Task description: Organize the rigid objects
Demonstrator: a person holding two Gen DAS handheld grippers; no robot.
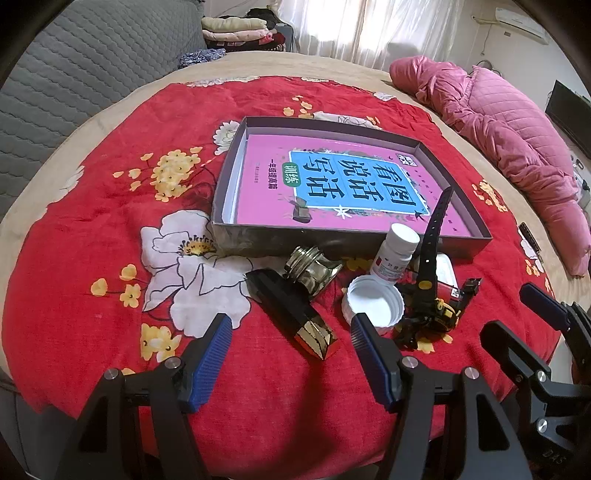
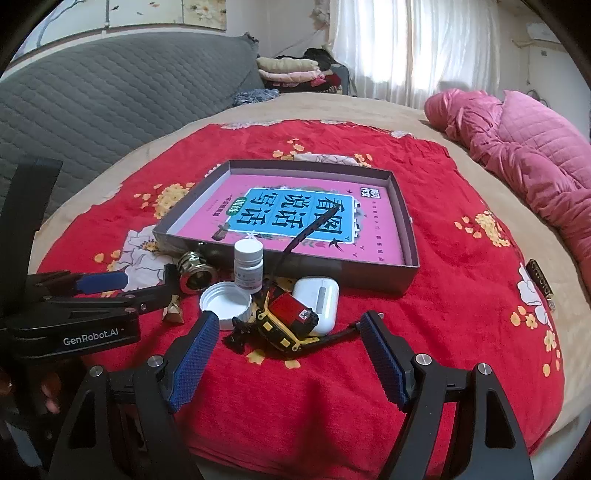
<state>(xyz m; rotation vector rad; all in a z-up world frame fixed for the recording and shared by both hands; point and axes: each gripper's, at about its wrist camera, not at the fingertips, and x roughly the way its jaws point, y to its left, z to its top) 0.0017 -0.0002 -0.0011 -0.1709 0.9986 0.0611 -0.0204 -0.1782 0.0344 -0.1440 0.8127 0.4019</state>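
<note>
A shallow grey box (image 1: 258,240) holding a pink book (image 1: 332,177) lies on the red floral cloth (image 1: 92,240). In front of it cluster a black-and-gold bottle (image 1: 291,314), a gold glass piece (image 1: 314,269), a white lid (image 1: 373,302), a white pill bottle (image 1: 397,254), a black-and-yellow watch (image 1: 428,299) and a white earbud case (image 2: 317,295). My left gripper (image 1: 291,354) is open, with the black-and-gold bottle between its fingertips. My right gripper (image 2: 290,354) is open just short of the watch (image 2: 291,321), whose strap sticks up over the box.
A pink quilt (image 2: 517,147) lies along the right side of the bed. A grey quilted backrest (image 2: 110,99) rises on the left, with folded clothes (image 1: 236,29) behind. A small dark object (image 2: 539,280) rests near the cloth's right edge. Bare red cloth spreads left of the box.
</note>
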